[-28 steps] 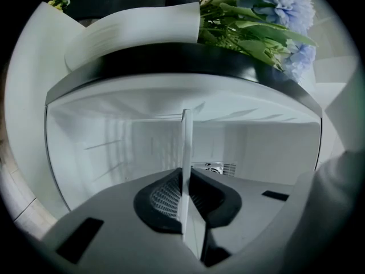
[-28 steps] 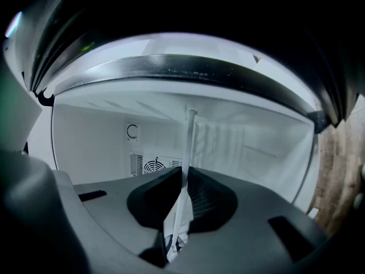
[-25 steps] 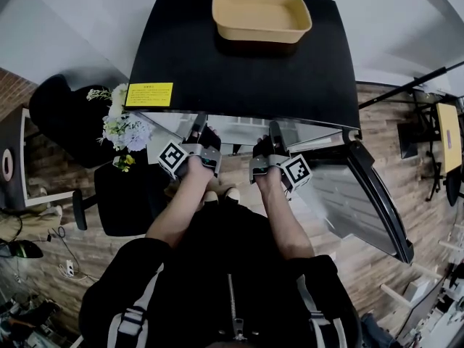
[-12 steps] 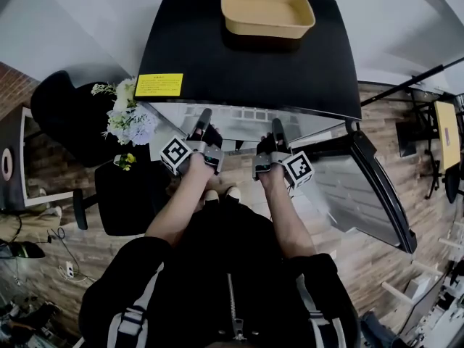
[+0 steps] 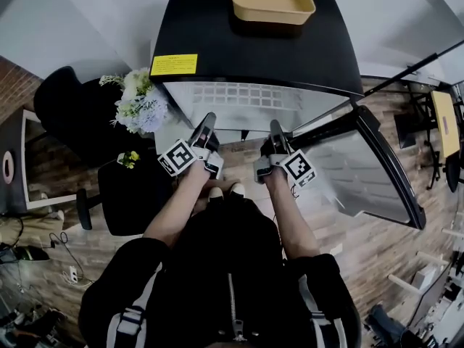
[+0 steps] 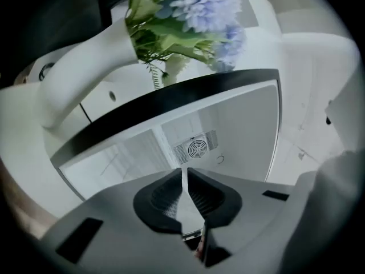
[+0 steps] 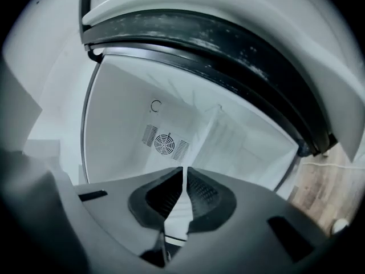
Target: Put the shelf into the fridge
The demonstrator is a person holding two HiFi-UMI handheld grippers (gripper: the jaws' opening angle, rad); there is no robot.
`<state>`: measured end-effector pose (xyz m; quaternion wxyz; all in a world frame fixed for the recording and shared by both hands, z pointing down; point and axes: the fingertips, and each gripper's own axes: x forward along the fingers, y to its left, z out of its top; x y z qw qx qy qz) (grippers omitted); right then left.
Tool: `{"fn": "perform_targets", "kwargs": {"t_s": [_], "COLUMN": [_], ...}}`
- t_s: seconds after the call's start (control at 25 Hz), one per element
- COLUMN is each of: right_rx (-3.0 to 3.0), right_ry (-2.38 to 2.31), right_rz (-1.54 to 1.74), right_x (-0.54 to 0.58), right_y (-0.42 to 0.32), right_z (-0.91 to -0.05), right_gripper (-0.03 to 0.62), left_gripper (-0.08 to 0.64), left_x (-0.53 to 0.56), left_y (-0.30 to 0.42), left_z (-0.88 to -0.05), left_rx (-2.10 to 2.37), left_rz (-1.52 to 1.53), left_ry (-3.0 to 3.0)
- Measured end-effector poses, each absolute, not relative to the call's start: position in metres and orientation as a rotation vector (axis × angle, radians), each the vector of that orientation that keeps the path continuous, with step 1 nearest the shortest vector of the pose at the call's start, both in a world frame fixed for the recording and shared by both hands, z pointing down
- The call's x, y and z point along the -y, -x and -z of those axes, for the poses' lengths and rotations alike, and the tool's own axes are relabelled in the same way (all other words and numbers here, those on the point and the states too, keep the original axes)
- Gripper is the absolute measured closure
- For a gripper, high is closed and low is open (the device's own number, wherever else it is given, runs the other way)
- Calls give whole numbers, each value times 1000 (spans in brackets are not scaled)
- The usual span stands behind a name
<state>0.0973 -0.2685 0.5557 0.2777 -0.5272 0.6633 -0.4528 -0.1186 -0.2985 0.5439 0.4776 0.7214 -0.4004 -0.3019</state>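
White shelf (image 5: 243,111) between 2 tools' (image 5: 209,125) (image 5: 277,129) jaws

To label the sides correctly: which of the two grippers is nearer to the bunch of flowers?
The left gripper: the flowers stand just beside it, while the right gripper is on the side of the open fridge door.

The head view looks steeply down on the fridge (image 5: 254,56) from above its open front. Both gripper views sit close before that opening, facing inward along their jaws, and share the fan (image 6: 197,148) on the fridge's back wall
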Motion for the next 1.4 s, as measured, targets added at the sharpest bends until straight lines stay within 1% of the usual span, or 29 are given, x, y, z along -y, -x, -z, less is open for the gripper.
{"fn": "perform_targets", "kwargs": {"t_s": [0.12, 0.68, 1.12, 1.4], "right_rx": [-1870, -2333, -2510, -2551], "right_ry": [1458, 1618, 1638, 1603], "right_rz": [1169, 822, 631, 627], "right_x": [254, 206, 148, 110], "right_y": [-87, -61, -78, -84], "right_z": [-548, -524, -503, -509], "right_gripper": [598, 598, 598, 598], "left_gripper": [517, 528, 528, 528], "left_x": [286, 242, 176, 129], "left_y": [119, 118, 95, 73], "left_z": [-537, -500, -472, -471], "left_rx": [1006, 1195, 1349, 1393], "left_rz": [629, 240, 155, 63], "left_ry": [-1889, -2332, -2464, -2546]}}
